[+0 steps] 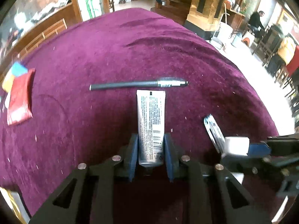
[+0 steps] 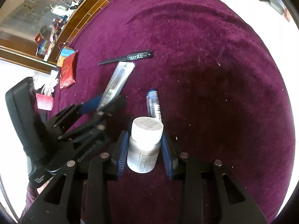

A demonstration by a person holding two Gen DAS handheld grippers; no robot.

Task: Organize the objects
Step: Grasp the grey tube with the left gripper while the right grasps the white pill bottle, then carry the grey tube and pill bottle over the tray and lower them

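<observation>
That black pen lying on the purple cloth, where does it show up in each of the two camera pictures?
Left wrist view: the black pen lies crosswise just above centre, past the far end of the tube in the left gripper.
Right wrist view: the pen lies upper centre-left, beyond the same tube.
Shared landmark: the red packet at the cloth's left edge.
</observation>
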